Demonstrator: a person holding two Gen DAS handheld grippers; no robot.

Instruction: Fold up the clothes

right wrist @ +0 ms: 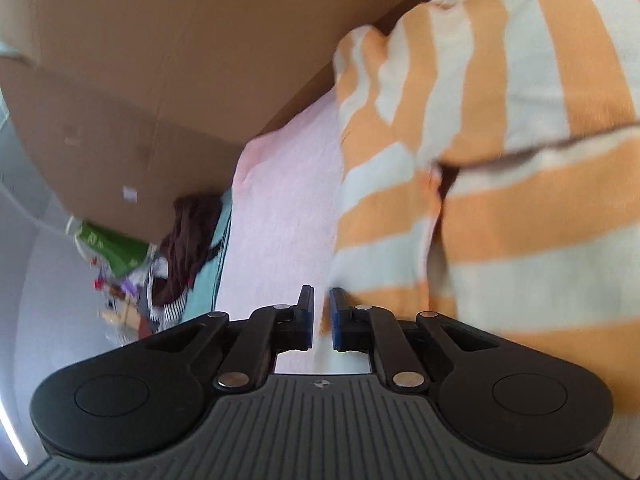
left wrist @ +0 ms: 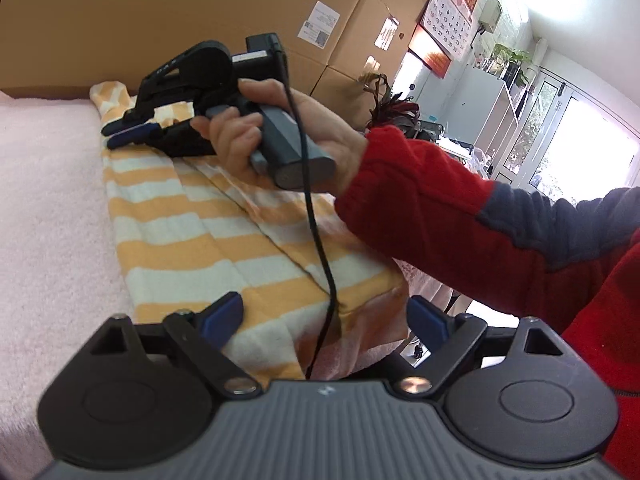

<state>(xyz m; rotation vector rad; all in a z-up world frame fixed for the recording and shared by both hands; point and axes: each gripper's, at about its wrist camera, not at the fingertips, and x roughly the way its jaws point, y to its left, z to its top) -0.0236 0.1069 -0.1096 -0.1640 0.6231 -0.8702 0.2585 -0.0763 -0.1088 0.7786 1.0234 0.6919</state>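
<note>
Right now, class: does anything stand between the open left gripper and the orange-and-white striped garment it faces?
Only one thing: a black cable hangs from the right gripper and trails across the striped garment into the gap between the left gripper's spread fingers. Otherwise the cloth lies directly ahead on the pink blanket.

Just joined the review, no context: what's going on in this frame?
A person in a red sleeve is folding an orange-and-white striped garment spread on a pink fleecy cover, with cardboard boxes behind. The right gripper sits at the garment's far end, jaws nearly together with a narrow gap; whether it pinches the cloth is unclear. The left gripper is wide open over the garment's near edge, holding nothing.
</note>
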